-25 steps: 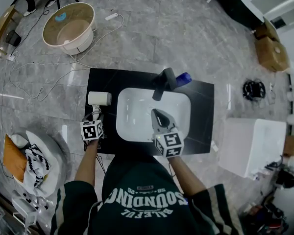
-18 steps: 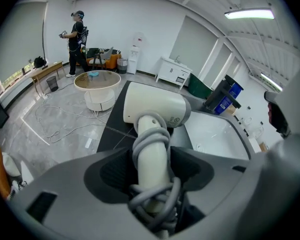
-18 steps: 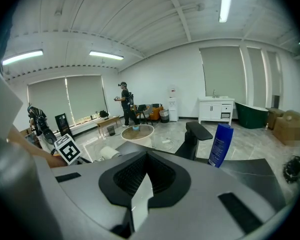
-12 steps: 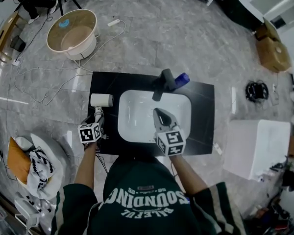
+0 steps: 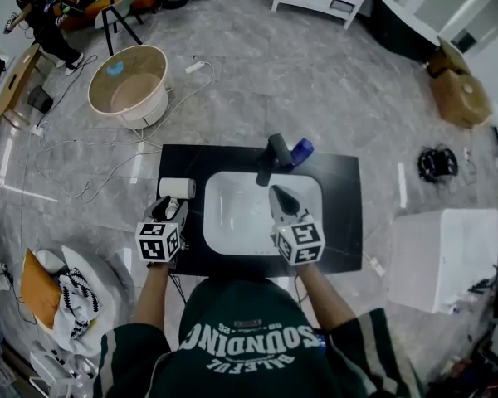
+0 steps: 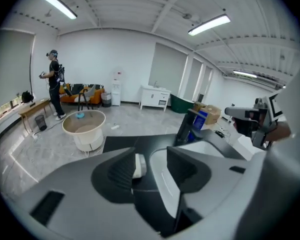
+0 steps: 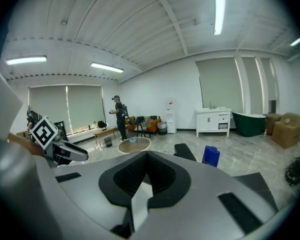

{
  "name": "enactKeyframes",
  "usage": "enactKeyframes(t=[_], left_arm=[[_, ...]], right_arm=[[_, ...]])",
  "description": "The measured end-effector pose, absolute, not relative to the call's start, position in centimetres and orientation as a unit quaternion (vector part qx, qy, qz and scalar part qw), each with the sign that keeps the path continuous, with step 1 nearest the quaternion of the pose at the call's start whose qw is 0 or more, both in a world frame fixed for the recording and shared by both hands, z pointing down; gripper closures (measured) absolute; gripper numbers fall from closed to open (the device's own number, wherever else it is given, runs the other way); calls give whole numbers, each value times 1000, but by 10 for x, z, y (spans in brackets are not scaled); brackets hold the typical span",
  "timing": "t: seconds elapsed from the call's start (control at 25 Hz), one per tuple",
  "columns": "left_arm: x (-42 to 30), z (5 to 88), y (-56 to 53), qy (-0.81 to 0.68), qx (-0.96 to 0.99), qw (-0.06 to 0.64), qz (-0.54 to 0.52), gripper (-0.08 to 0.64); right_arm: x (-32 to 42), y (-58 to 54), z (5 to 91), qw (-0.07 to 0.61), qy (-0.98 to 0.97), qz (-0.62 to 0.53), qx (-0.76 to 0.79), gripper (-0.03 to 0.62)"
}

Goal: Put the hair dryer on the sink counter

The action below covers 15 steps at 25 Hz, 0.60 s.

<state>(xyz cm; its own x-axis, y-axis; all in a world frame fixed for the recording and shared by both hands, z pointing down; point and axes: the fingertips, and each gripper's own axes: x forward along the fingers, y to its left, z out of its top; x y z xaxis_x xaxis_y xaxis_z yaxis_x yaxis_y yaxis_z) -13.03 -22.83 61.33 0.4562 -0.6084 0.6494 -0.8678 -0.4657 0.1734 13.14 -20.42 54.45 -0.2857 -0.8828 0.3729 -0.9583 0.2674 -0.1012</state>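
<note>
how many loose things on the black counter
2: white hair dryer left of the basin, blue container behind it by the faucet; more may be hidden.

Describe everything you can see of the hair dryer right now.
The white hair dryer shows a short, smooth, plastic-looking cylindrical barrel. It lies on its side on the black sink counter, just left of the white basin, with the barrel running left to right. Its handle is not visible, being hidden beneath the left gripper, whose fingers stand apart right at the dryer. I cannot tell whether they touch it.
</note>
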Motion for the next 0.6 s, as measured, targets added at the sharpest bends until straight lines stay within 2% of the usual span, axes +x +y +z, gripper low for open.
enactKeyframes(t=[0.2, 0.28, 0.6], left_arm=[[-88, 554, -237, -448, 847, 190, 213, 519], [-70, 530, -236, -439, 862, 169, 189, 556], [-19, 477, -223, -408, 900, 92, 122, 558]], right_arm=[[153, -207, 524, 100, -773, 139, 611, 592], [161, -206, 517, 94, -766, 135, 622, 592], [170, -190, 502, 74, -766, 102, 630, 592]])
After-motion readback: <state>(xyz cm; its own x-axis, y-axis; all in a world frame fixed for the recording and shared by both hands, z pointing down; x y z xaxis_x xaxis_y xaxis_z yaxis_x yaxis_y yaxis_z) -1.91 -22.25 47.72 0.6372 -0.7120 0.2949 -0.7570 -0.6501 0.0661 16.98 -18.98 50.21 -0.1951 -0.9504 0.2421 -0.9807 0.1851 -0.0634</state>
